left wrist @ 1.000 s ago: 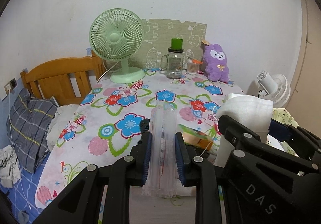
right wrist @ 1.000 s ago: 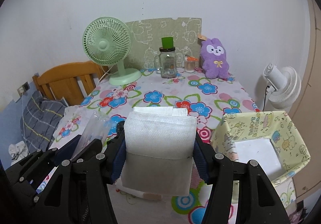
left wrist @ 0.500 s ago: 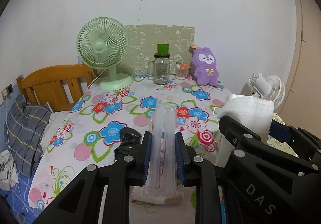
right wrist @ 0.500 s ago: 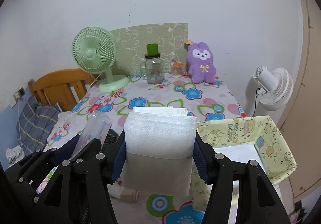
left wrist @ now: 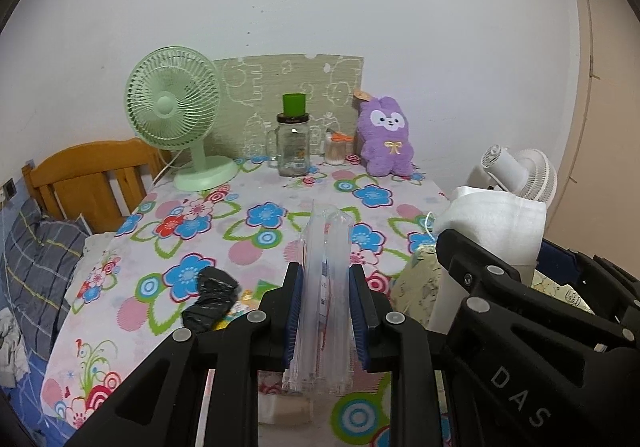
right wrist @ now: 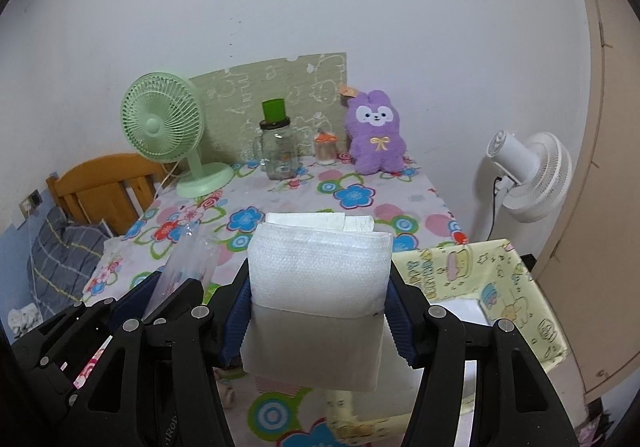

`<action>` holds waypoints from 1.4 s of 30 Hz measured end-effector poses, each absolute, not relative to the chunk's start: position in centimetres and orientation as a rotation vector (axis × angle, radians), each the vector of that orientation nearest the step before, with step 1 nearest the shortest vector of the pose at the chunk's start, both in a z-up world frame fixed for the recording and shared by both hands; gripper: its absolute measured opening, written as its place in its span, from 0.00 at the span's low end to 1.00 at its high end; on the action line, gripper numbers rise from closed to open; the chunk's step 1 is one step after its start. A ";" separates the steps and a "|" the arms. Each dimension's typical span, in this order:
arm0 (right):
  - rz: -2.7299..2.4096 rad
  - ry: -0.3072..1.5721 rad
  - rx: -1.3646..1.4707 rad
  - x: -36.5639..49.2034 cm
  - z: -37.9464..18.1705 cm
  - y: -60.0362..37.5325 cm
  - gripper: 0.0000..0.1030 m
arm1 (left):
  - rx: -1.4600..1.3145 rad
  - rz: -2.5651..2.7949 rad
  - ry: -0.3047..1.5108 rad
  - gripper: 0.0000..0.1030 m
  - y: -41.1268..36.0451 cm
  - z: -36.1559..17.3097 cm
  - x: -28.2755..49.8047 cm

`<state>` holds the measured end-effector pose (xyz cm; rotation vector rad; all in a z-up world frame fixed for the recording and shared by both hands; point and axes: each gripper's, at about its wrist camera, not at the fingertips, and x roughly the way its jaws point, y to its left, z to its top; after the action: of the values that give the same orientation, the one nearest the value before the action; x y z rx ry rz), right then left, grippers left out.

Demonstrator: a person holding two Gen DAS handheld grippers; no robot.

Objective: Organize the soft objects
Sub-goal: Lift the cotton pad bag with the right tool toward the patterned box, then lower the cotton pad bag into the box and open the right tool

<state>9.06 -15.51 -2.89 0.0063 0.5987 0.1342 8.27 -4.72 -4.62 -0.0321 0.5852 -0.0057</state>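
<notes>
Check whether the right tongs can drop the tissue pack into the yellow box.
Probably yes: the right tongs hold the tissue pack beside the yellow box, whose top is open.

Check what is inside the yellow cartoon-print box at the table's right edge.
The yellow box shows only a white bottom where it is visible. The right gripper, shut on a white tissue pack, covers the box's near left part, so that area cannot be seen.

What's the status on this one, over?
Left tool shut on clear packet. Right tool shut on white tissue pack. Yellow fabric bin just right, path open.
</notes>
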 end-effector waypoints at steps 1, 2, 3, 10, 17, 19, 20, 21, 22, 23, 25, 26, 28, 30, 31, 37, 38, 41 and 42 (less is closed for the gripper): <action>0.132 0.599 0.004 9.1 -2.9 -15.7 0.61 | -0.031 -0.011 0.586 0.21 -5.1 -4.7 8.4; 0.127 0.597 -0.002 9.2 -2.9 -16.0 0.61 | -0.029 -0.015 0.586 0.21 -5.4 -4.7 8.5; 0.123 0.595 -0.005 9.2 -2.9 -16.2 0.61 | -0.029 -0.021 0.587 0.21 -5.8 -4.7 8.6; 0.098 0.592 0.007 9.5 -3.1 -18.3 0.61 | -0.019 -0.050 0.588 0.21 -7.8 -4.8 9.2; 0.081 0.619 0.029 9.9 -3.6 -20.6 0.61 | -0.009 -0.083 0.601 0.21 -10.0 -5.3 9.7; 0.076 0.621 0.031 10.0 -3.7 -21.1 0.61 | -0.001 -0.094 0.606 0.21 -10.7 -5.4 9.8; 0.069 0.620 0.031 10.0 -3.7 -21.5 0.61 | 0.002 -0.099 0.607 0.21 -11.0 -5.4 9.9; 0.064 0.619 0.033 10.0 -3.8 -21.8 0.61 | 0.006 -0.107 0.610 0.21 -11.4 -5.5 10.0; 0.061 0.620 0.036 10.1 -3.9 -22.1 0.61 | 0.009 -0.113 0.612 0.21 -11.7 -5.6 10.2; 0.054 0.622 0.039 10.1 -4.0 -22.5 0.61 | 0.012 -0.118 0.615 0.22 -12.0 -5.7 10.3; 0.045 0.625 0.042 10.1 -4.2 -23.1 0.61 | 0.016 -0.132 0.622 0.22 -12.7 -5.9 10.5; 0.040 0.626 0.044 10.1 -4.3 -23.5 0.61 | 0.018 -0.138 0.626 0.22 -13.0 -6.0 10.6; 0.035 0.630 0.046 10.1 -4.5 -23.9 0.61 | 0.021 -0.153 0.634 0.22 -13.6 -6.2 10.8; 0.029 0.637 0.048 10.3 -4.7 -24.5 0.61 | 0.021 -0.164 0.641 0.22 -14.2 -6.4 10.9; 0.025 0.638 0.047 10.3 -4.7 -24.7 0.61 | 0.022 -0.170 0.645 0.22 -14.5 -6.5 11.0; 0.007 0.654 0.055 10.6 -5.4 -26.0 0.61 | 0.023 -0.195 0.665 0.22 -15.8 -7.3 11.6; 0.002 0.658 0.055 10.7 -5.6 -26.2 0.61 | 0.024 -0.197 0.669 0.22 -16.0 -7.5 11.7; -0.010 0.674 0.055 11.1 -6.2 -26.9 0.61 | 0.027 -0.205 0.692 0.23 -16.6 -8.2 12.2; -0.012 0.677 0.056 11.2 -6.4 -27.0 0.61 | 0.028 -0.208 0.700 0.24 -16.7 -8.4 12.4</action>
<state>11.24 -27.03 -6.35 0.0556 0.6775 -0.0121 12.40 -16.74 -8.41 0.0281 0.6997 -0.2077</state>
